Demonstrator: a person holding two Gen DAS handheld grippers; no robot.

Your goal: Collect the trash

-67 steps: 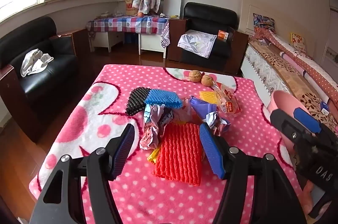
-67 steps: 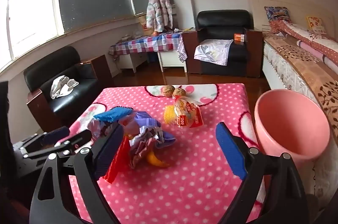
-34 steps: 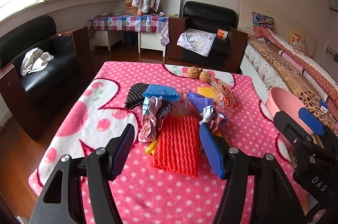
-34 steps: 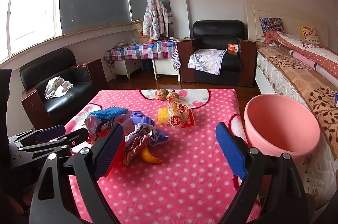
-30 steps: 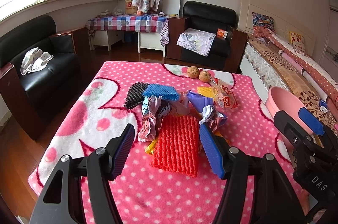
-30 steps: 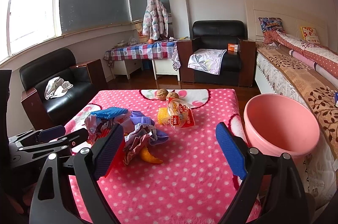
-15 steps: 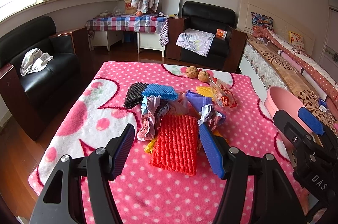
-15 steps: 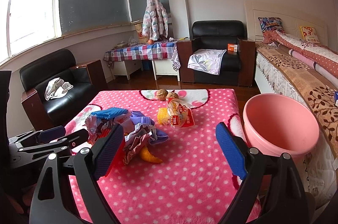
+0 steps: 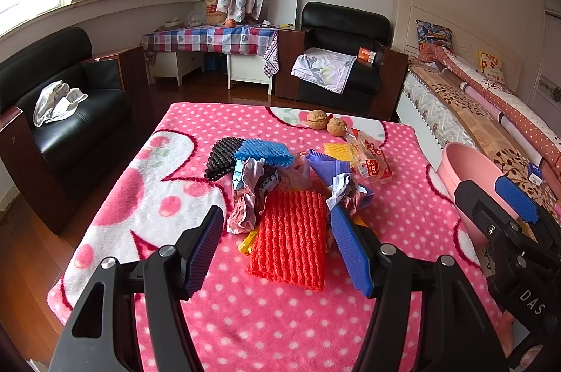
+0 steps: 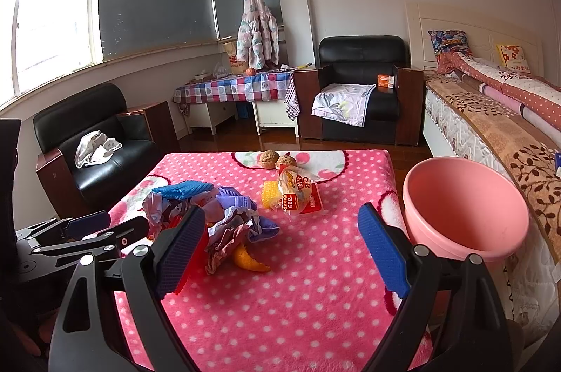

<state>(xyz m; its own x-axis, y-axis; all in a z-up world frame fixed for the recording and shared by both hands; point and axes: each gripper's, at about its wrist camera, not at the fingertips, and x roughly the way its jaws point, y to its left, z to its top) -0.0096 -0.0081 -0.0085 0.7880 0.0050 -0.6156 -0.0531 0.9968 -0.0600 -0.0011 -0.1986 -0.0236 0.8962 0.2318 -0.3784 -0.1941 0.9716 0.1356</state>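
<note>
Both grippers hang released above the worktop (image 10: pixel 315 284), holding nothing: the left gripper (image 9: pixel 277 249) jaws spread over the red foam net (image 9: pixel 291 249), the right gripper (image 10: pixel 280 249) wide apart nearer the pink basin (image 10: pixel 466 217) (empty, at the worktop's right edge). The trash pile (image 10: pixel 217 214) lies mid-worktop, two walnuts (image 10: pixel 277 159) beyond it.

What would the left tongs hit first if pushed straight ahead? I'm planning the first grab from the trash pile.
Most likely the red foam net, which lies centred between the open left tongs at the pile's near edge. Depth is hard to judge, but nothing seems to lie in front of it.
</note>
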